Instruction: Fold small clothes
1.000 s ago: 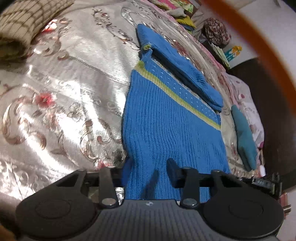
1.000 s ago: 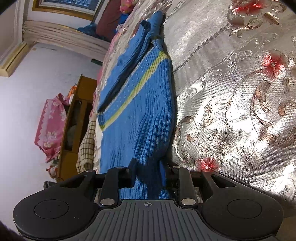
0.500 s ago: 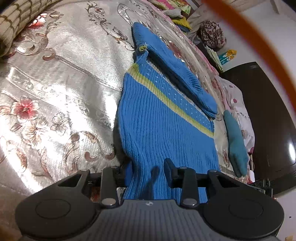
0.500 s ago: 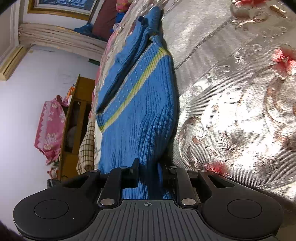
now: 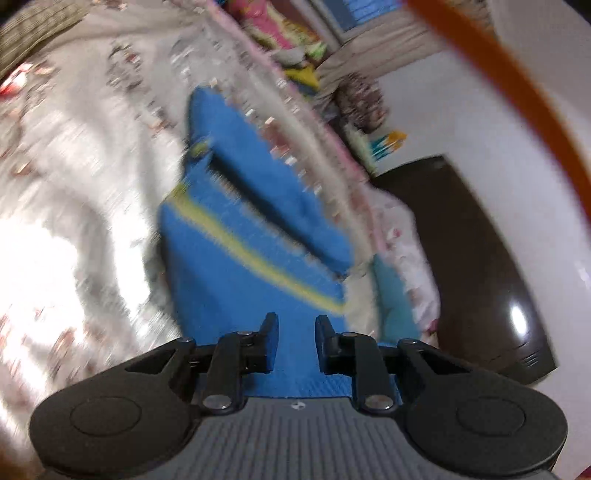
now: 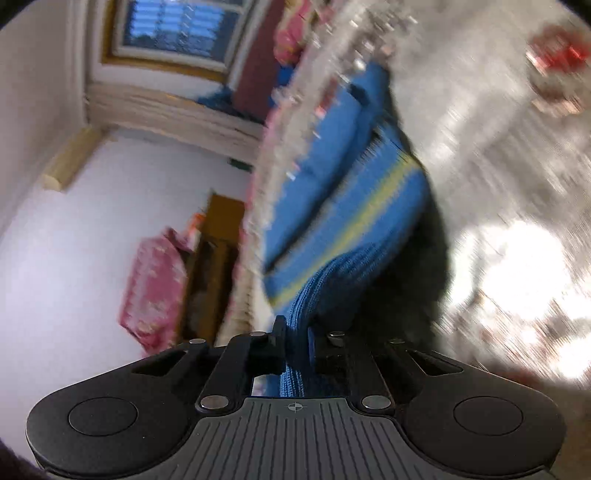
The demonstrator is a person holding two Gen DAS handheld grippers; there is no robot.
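The blue knit sweater [image 5: 236,258] lies along the bedspread's [image 5: 74,221] far edge, sleeve folded. Both the left gripper [image 5: 295,328] and right gripper [image 6: 295,334] are closing on its near hem, lifting; body fold remains.

Left wrist view: my camera sits just behind my left tool [image 5: 294,325] and looks forward along its fingers, tilted slightly down, close over the blue sweater [image 5: 236,258] on the bed [image 5: 74,206]; a dark cabinet [image 5: 480,266] and white wall fill the right side. Right wrist view: my camera sits just behind my right tool [image 6: 295,332], facing along the same garment from its opposite side, with a window [image 6: 177,29] and wooden shelf [image 6: 218,236] at left. Both views are motion-blurred. They share the sweater with its yellow stripe [image 6: 354,229] and the silver floral bedspread [image 6: 517,155].
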